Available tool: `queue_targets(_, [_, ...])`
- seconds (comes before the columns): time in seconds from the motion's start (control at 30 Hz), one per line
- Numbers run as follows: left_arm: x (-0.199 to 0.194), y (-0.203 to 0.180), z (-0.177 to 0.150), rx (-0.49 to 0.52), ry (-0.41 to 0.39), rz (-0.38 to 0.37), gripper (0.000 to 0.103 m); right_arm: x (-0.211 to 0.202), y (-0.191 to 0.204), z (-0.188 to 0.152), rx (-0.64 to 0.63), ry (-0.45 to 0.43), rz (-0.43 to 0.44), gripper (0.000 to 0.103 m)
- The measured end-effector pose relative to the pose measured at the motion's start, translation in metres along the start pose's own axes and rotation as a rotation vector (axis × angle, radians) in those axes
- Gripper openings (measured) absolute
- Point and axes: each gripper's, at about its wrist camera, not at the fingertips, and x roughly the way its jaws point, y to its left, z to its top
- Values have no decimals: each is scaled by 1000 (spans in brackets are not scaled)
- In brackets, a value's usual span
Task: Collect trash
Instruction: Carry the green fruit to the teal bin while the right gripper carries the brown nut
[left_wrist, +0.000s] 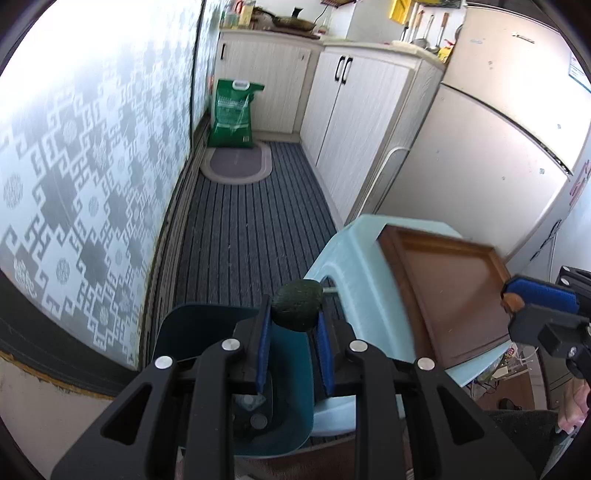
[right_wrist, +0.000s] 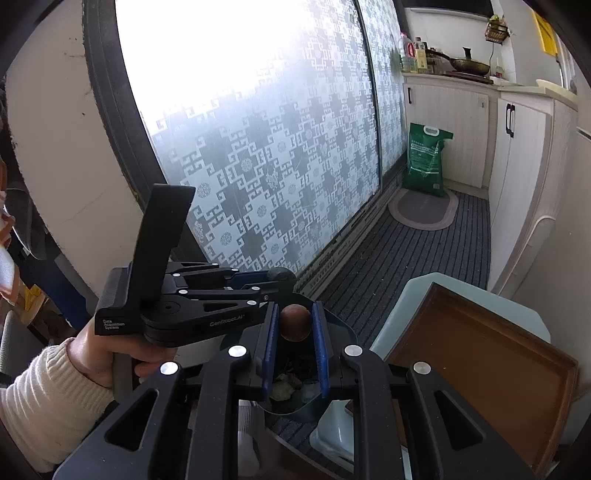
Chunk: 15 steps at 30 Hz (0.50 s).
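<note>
A dark green, rough-skinned avocado piece (left_wrist: 296, 305) sits clamped between the blue pads of the left gripper (left_wrist: 295, 325), held directly above the open dark teal trash bin (left_wrist: 192, 325) on the striped floor mat (left_wrist: 243, 221). The right gripper (right_wrist: 295, 328) is clenched on a round brown pit (right_wrist: 295, 322), also over the bin (right_wrist: 343, 328), where scraps already lie at the bottom. Just beside the bin stands a pale blue plastic stool (left_wrist: 354, 266) carrying a brown wooden tray (left_wrist: 454, 291). A hand (right_wrist: 107, 354) in a cream knit sleeve (right_wrist: 44, 402) grips the left gripper's handle.
</note>
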Motion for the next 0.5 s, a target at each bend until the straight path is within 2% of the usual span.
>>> queue_targets(0.3, [25,25,-30,3,111,59,25,49,6,-3,11,85,10,18])
queue_targets(0.5, [42,35,-46,14,175,70,25,75,9,-4,20,135,14,18])
